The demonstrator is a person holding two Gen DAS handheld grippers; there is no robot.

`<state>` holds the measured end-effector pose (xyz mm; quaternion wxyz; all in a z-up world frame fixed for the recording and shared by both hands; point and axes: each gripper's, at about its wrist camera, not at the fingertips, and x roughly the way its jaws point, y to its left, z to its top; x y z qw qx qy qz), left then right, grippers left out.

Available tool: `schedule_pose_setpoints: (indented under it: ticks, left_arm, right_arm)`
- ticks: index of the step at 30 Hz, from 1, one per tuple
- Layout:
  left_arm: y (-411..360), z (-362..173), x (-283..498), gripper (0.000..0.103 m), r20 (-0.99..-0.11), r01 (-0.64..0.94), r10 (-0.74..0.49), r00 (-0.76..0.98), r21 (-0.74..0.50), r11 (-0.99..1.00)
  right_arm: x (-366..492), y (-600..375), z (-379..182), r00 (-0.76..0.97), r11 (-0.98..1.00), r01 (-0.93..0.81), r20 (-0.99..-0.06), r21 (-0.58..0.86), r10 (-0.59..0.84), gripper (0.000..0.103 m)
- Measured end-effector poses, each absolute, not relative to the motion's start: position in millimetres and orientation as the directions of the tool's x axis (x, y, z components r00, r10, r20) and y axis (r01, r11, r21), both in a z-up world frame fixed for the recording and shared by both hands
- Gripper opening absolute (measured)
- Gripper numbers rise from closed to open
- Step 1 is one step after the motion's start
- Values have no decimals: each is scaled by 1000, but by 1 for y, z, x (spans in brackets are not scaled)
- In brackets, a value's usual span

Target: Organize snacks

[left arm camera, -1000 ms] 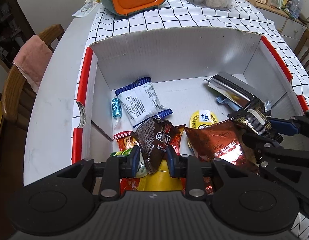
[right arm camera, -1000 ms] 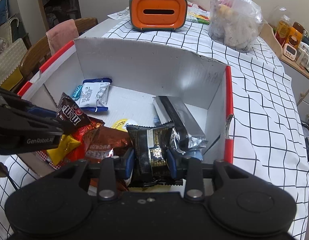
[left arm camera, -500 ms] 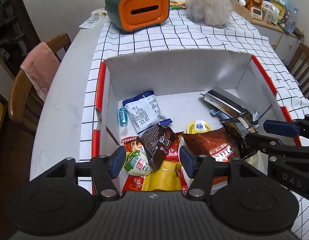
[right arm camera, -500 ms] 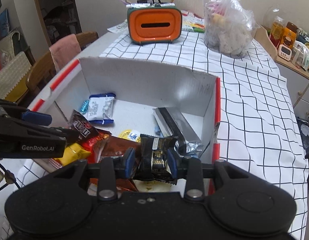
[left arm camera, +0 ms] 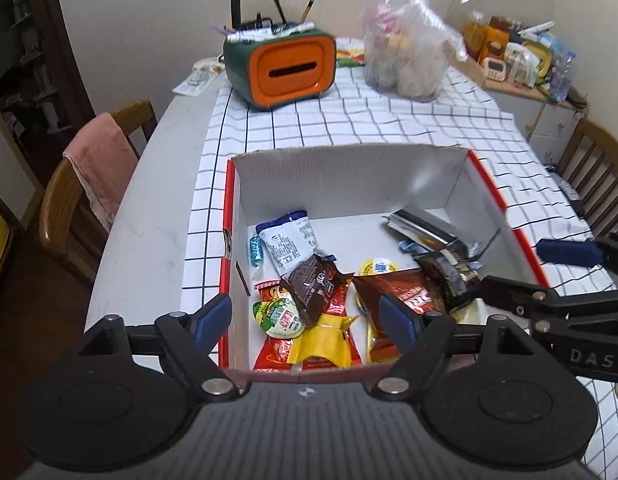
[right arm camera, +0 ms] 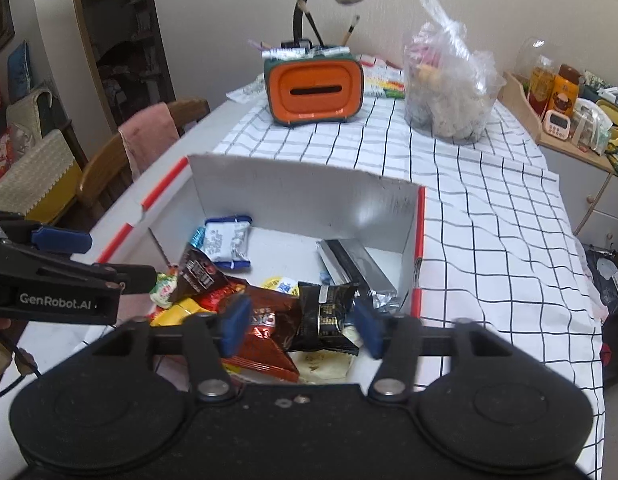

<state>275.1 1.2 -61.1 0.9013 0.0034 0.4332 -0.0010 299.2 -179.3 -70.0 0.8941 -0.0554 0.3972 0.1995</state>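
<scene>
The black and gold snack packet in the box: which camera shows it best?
The right wrist view: the black and gold packet sits close and central, label facing the camera. In the left wrist view, the same packet lies off to the right, smaller, crumpled and partly hidden behind the other tongs.

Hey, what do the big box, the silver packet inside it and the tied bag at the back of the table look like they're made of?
Box: probably cardboard, matte white inside, with red rims and a ragged cut top edge.
Silver packet: looks like metallised foil film, mirror-shiny and creased.
Tied bag: thin clear plastic, crinkled and glossy; its contents show through.
</scene>
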Motion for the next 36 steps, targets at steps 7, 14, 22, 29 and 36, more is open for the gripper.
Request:
schedule_pose_setpoints:
  ticks: [7, 14, 22, 29, 36]
  left_arm:
    - [3, -46, 246, 84, -760, 17, -13, 650, -3, 1000]
    - [1, -37, 215, 84, -741, 12, -26, 671, -24, 1000]
    - [-2, -23, 182, 93, -717, 1, -45, 696, -61, 998]
    - [-2, -13, 150, 102, -704, -13, -58, 708, -95, 995]
    - [-1, -13, 134, 103, -708, -44, -47, 704, -110, 993]
  right_arm:
    - [274, -192, -50, 634, 912, -397, -688, 104, 355, 91]
    - [245, -209, -36, 650, 905, -392, -645, 167, 401, 103]
    - [210, -220, -24, 667, 897, -392, -608, 206, 431, 103]
    - [181, -227, -15, 693, 894, -376, -566, 245, 446, 103]
    - [155, -230, -16, 686, 892, -362, -570, 271, 452, 103]
